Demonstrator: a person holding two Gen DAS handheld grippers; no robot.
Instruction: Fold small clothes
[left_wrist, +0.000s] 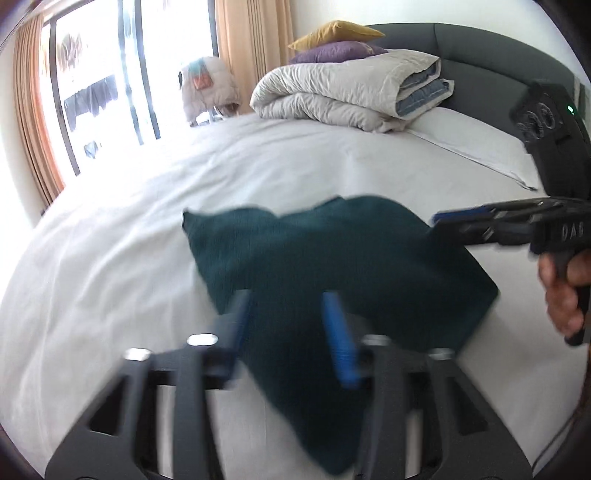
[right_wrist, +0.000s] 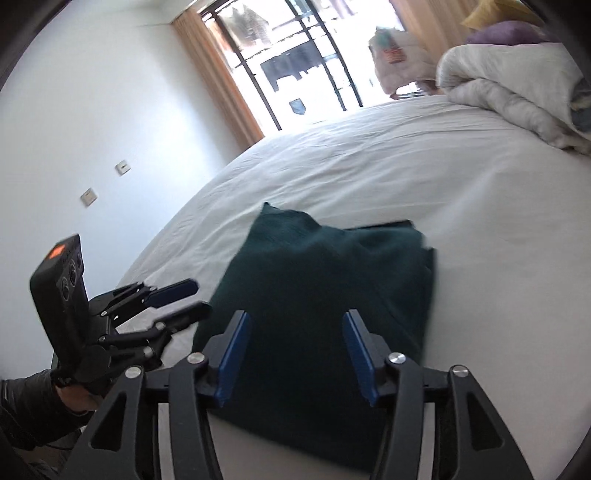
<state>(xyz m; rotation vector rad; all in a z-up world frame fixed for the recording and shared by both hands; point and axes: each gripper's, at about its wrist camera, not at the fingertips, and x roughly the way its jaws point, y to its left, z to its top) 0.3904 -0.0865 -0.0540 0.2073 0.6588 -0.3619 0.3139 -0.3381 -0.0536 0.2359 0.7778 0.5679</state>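
A dark green cloth (left_wrist: 332, 258) lies folded on the white bed sheet (left_wrist: 129, 240), its far corners a little raised. In the left wrist view my left gripper (left_wrist: 286, 299) hovers over the cloth's near part, blue pads apart, nothing between them. My right gripper (left_wrist: 437, 220) comes in from the right at the cloth's far right corner, seen edge-on. In the right wrist view the right gripper (right_wrist: 295, 317) stands open above the cloth (right_wrist: 332, 280), and the left gripper (right_wrist: 199, 295) is open beside the cloth's left edge. Neither gripper holds the cloth.
A folded pale duvet (left_wrist: 351, 92) with a purple pillow (left_wrist: 332, 51) and a yellow pillow (left_wrist: 336, 31) sits at the head of the bed by the dark headboard (left_wrist: 487, 70). A barred window (right_wrist: 295, 55) and curtains lie beyond the bed. A person's hand (left_wrist: 561, 291) holds the right gripper.
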